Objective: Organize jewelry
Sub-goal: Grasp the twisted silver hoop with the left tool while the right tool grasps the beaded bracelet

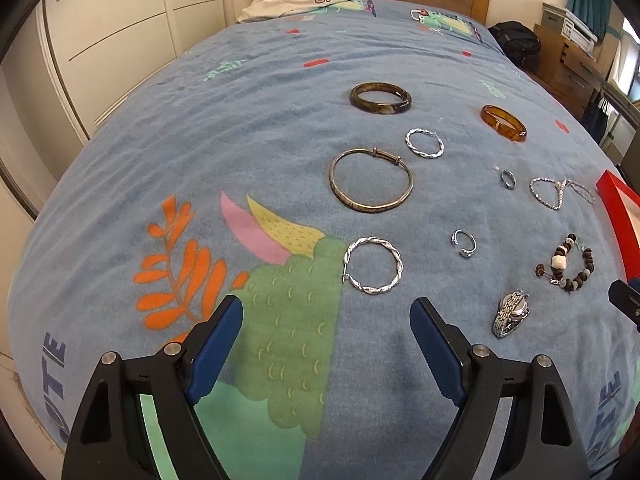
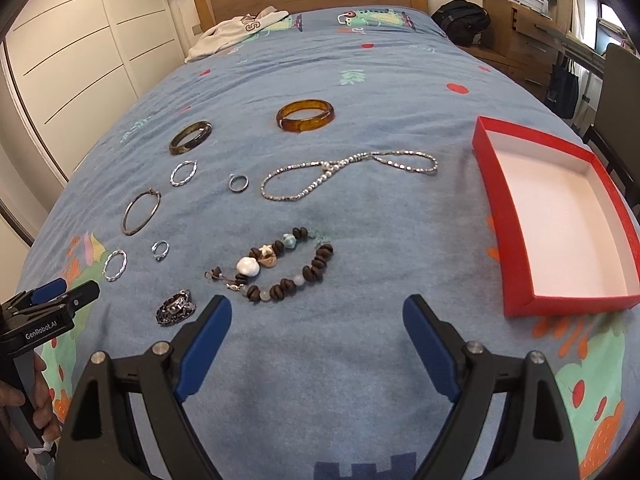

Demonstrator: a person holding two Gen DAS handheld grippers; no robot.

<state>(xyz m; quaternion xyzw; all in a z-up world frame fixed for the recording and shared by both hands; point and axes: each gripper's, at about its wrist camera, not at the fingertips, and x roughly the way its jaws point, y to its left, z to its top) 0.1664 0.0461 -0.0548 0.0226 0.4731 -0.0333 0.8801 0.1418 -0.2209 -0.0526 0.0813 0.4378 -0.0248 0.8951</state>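
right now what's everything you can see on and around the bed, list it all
twisted hoops: two, silver, left side
thin bangle: one, dull metal, between the hoops
thick bangles: two, amber and dark brown, far row
small rings: two, silver, middle
bead chain: one, silver, beside the box
beaded bracket: one, brown with white shell, near
watch: one, steel, nearest
box: one, red, empty, right
blanket: one, blue
garment: one, white, by headboard
left gripper: open, empty
right gripper: open, empty
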